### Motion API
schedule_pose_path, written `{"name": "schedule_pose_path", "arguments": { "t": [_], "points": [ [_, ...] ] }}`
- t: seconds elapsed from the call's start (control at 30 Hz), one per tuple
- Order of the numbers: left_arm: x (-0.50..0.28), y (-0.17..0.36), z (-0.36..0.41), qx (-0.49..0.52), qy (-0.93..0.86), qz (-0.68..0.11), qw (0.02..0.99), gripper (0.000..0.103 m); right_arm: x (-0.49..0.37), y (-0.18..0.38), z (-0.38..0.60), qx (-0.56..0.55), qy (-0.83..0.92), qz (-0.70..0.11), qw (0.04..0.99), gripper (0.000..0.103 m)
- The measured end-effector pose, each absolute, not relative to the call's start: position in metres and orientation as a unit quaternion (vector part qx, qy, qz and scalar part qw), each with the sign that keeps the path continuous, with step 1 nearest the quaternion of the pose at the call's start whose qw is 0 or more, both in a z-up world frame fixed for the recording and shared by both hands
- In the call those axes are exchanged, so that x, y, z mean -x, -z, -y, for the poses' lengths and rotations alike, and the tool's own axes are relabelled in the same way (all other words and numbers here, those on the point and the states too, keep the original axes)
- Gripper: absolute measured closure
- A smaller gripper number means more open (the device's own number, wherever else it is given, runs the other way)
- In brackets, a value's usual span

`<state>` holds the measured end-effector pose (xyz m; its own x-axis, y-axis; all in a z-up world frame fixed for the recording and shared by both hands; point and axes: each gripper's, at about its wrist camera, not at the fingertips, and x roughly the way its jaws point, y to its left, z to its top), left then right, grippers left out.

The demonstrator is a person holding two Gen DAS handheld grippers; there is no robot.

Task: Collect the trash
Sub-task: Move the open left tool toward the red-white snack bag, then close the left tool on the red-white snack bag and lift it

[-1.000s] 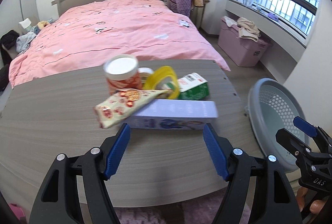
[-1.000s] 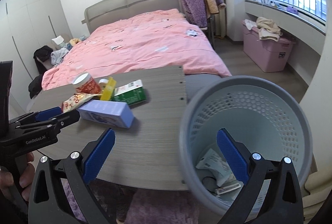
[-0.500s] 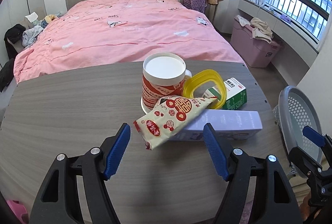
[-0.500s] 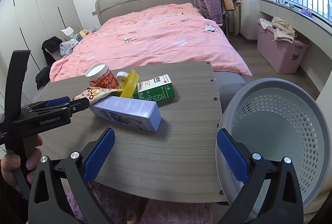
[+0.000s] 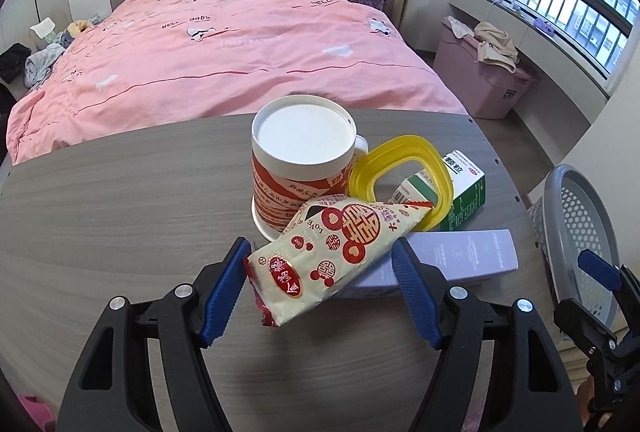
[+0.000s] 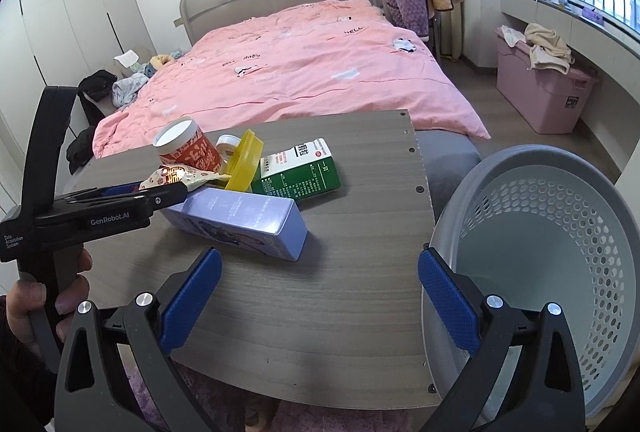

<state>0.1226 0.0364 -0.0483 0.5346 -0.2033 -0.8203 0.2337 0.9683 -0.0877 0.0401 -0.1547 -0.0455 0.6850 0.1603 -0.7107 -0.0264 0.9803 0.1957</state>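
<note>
A cream snack wrapper [image 5: 332, 252] with red circles lies on top of a lavender box [image 5: 460, 256] on the grey table [image 5: 120, 212]. My left gripper [image 5: 319, 248] is open, and the wrapper's near end sits between its blue pads without being pressed. Behind the wrapper stand a red-and-white lidded cup [image 5: 304, 160], a yellow lid ring [image 5: 400, 168] and a green-and-white carton [image 5: 464, 192]. My right gripper [image 6: 320, 272] is open and holds nothing, low over the table's near edge beside the grey mesh basket [image 6: 552, 240]. The left gripper [image 6: 160, 198] shows side-on, tips at the wrapper [image 6: 180, 176].
A pink bed [image 5: 240, 32] runs behind the table. The basket stands off the table's right edge. A pink storage bin [image 6: 540, 100] with clothes sits under the window. A small white jar [image 6: 228, 146] hides behind the yellow ring. A hand [image 6: 36, 304] grips the left handle.
My left gripper moved forward and down to the pile, so the wrapper now lies between its pads. The right gripper shifted left, from over the basket to over the table's edge.
</note>
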Motion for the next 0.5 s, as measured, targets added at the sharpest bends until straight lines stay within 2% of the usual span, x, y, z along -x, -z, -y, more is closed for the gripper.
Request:
{"name": "schedule_pose_path", "arguments": {
  "t": [0.1, 0.23, 0.5],
  "points": [
    [-0.121, 0.048, -0.036, -0.014, 0.127, -0.466, 0.876, 0.034, -0.039, 0.045, 0.155, -0.085, -0.050, -0.393, 0.914, 0.006],
    [-0.119, 0.048, -0.037, -0.012, 0.131, -0.468, 0.874, 0.049, -0.039, 0.045, 0.153, -0.085, -0.049, -0.392, 0.915, 0.006],
    [-0.108, 0.047, -0.040, -0.003, 0.143, -0.471, 0.870, 0.061, -0.037, 0.042, 0.150, -0.081, -0.051, -0.389, 0.916, 0.006]
  ]
}}
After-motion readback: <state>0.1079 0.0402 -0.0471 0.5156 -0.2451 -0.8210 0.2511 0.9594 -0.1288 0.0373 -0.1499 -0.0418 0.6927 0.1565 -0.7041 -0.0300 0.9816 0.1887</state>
